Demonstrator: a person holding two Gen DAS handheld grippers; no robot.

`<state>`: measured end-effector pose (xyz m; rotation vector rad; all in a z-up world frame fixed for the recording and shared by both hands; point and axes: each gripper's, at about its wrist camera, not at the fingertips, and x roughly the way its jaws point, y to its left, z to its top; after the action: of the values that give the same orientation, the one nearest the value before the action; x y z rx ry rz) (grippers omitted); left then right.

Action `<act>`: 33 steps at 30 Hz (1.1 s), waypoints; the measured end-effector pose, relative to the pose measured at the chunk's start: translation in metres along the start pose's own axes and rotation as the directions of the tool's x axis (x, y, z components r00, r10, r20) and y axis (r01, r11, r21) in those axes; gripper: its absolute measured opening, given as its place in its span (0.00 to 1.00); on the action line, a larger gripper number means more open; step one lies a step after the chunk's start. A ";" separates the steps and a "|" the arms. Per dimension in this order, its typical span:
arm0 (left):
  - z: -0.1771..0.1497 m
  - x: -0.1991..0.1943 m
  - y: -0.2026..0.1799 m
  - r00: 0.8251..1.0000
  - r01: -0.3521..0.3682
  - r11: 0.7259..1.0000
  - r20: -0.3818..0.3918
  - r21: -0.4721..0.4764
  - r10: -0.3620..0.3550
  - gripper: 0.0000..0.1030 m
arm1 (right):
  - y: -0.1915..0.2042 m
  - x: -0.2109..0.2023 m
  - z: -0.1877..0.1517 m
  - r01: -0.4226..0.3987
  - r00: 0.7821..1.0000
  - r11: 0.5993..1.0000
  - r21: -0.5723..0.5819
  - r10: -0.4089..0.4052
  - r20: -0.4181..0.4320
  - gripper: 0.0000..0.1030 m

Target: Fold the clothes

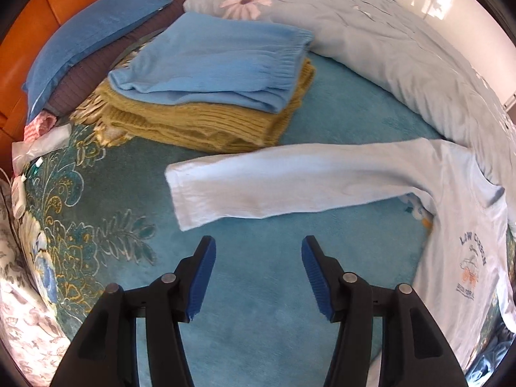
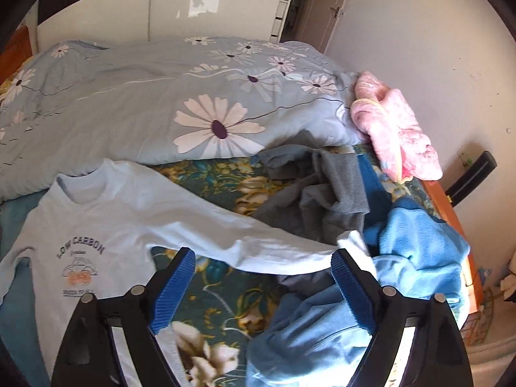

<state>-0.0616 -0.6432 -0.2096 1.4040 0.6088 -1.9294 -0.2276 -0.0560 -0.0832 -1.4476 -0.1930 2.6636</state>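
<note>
Both tongs [image 1: 258,243] [image 2: 262,259] gape empty above the spread white shirt [image 2: 106,222].

- My left gripper [image 1: 258,245] points steeply down, its blue pads [image 1: 201,277] partly apart with nothing between them.
- My right gripper [image 2: 262,258] angles downward, jaws spread wide, gripping nothing.

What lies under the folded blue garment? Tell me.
The blue garment rests on a folded mustard knit, itself on the teal blanket. Anything between the layers is hidden.
</note>
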 end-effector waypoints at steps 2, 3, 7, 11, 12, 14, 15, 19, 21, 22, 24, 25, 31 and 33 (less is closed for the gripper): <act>0.005 0.010 0.022 1.000 -0.019 0.998 -0.008 -0.056 0.019 0.55 | 0.035 0.001 -0.010 -0.082 0.996 0.996 -0.018 0.082 -0.022 0.86; 0.007 0.015 0.034 1.000 -0.022 0.995 -0.018 -0.093 0.021 0.55 | 0.053 0.003 -0.015 -0.118 0.993 0.993 -0.029 0.117 -0.034 0.86; 0.004 0.033 0.067 0.994 0.044 0.964 -0.084 -0.263 -0.069 0.55 | 0.113 0.010 -0.030 -0.204 0.977 0.974 -0.097 0.197 -0.079 0.86; -0.005 0.045 0.072 0.978 0.134 0.917 -0.100 -0.376 -0.184 0.55 | 0.150 0.007 -0.035 -0.249 0.967 0.959 -0.138 0.237 -0.096 0.86; -0.006 0.049 0.071 0.973 0.153 0.906 -0.099 -0.395 -0.207 0.55 | 0.156 0.005 -0.035 -0.254 0.966 0.956 -0.146 0.242 -0.096 0.86; -0.006 0.057 0.071 0.963 0.181 0.878 -0.099 -0.443 -0.249 0.55 | 0.167 0.003 -0.034 -0.260 0.964 0.952 -0.162 0.247 -0.095 0.86; -0.005 0.061 0.071 0.960 0.192 0.864 -0.095 -0.465 -0.264 0.55 | 0.171 0.002 -0.034 -0.262 0.964 0.950 -0.170 0.248 -0.096 0.86; 0.003 0.072 0.071 0.950 0.242 0.815 -0.043 -0.527 -0.310 0.55 | 0.184 0.002 -0.031 -0.272 0.961 0.943 -0.192 0.256 -0.104 0.86; 0.006 0.077 0.073 0.952 0.238 0.799 -0.029 -0.552 -0.303 0.54 | 0.188 0.002 -0.031 -0.272 0.961 0.941 -0.199 0.255 -0.105 0.86; 0.007 0.077 0.072 0.958 0.226 0.803 -0.024 -0.552 -0.287 0.51 | 0.190 0.002 -0.031 -0.273 0.961 0.941 -0.199 0.257 -0.106 0.86; 0.009 0.077 0.072 0.968 0.203 0.811 -0.014 -0.548 -0.252 0.45 | 0.192 0.003 -0.031 -0.279 0.959 0.941 -0.193 0.262 -0.108 0.86; 0.009 0.076 0.071 0.971 0.195 0.816 -0.008 -0.544 -0.237 0.34 | 0.192 0.003 -0.031 -0.280 0.959 0.941 -0.191 0.263 -0.108 0.86; 0.008 0.072 0.077 0.980 0.171 0.826 0.005 -0.536 -0.200 0.05 | 0.191 0.004 -0.032 -0.288 0.956 0.940 -0.184 0.272 -0.110 0.86; 0.012 0.058 0.069 0.987 0.152 0.869 0.026 -0.471 -0.159 0.04 | 0.191 0.004 -0.032 -0.291 0.955 0.939 -0.182 0.275 -0.111 0.86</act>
<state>-0.0297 -0.7120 -0.2597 1.0792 1.1437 -1.7288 -0.2093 -0.2419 -0.1345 -1.7670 -0.2655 2.8692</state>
